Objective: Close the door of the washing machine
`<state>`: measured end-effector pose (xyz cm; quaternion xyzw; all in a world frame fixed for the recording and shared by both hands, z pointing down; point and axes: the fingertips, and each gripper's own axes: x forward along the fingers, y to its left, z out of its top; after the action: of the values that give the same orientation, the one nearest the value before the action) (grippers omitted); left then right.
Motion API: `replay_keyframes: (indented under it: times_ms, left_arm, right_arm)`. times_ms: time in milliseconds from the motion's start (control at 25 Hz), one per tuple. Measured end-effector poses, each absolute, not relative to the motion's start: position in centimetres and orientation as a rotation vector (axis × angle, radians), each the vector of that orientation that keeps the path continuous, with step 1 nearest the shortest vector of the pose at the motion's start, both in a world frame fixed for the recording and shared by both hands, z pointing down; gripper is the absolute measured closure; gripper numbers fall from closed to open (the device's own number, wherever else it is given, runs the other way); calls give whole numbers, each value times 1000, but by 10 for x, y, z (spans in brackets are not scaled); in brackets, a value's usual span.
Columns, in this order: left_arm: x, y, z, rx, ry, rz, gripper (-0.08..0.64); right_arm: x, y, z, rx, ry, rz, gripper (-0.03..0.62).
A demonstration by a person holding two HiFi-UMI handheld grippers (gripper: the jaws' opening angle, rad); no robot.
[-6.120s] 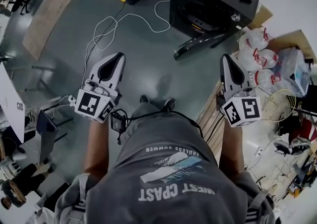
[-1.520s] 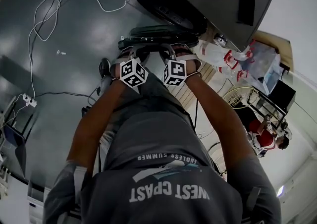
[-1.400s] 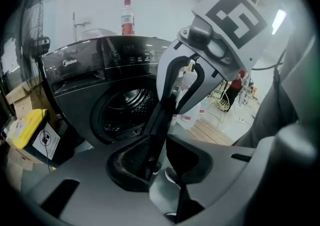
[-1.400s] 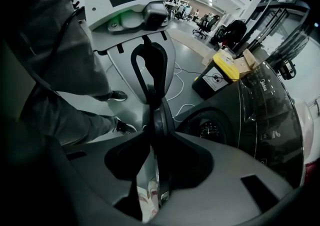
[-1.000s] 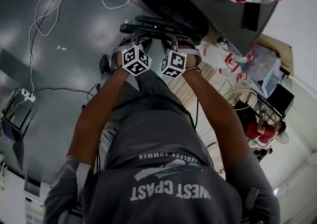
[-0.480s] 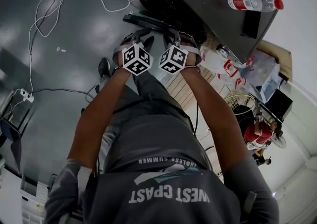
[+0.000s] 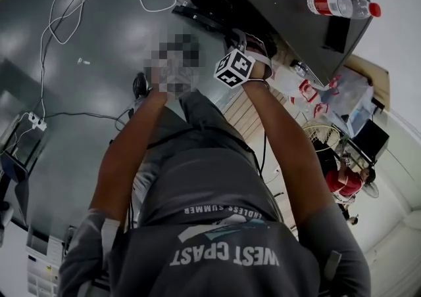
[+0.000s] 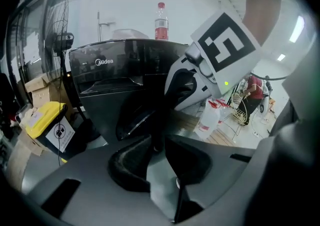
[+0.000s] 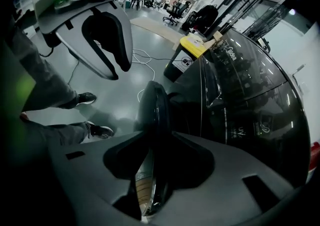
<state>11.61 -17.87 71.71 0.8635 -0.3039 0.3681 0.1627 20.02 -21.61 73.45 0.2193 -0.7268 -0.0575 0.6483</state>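
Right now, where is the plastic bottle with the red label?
In the head view the bottle is at the upper right, on top of the dark washing machine. The left gripper view shows it standing upright there, at the top centre.

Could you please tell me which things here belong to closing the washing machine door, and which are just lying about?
For the job: washing machine, door.
Lying about: water bottle, yellow bin, plastic jug, fan.

1. My head view's pretty dim, just soft glare patches on the grey floor (image 7: 85, 92).
2. Both gripper views: heavy fisheye bending, black corners, everything close up goes soft.
3. Reflections streak the glossy washing machine (image 9: 250, 100); a ceiling lamp (image 8: 299, 27) blows out white.
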Motion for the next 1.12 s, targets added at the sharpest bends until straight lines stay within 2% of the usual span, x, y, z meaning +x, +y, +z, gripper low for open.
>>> replay_keyframes:
  times_ms: [560, 1120]
  left_arm:
    - [82, -172, 710, 2434, -891, 1074, 465]
    - [30, -170, 655, 2506, -936, 1087, 465]
  right_arm:
    - [211, -245, 737, 590, -1587, -84, 430]
    - [215, -255, 724, 740, -1562, 39, 433]
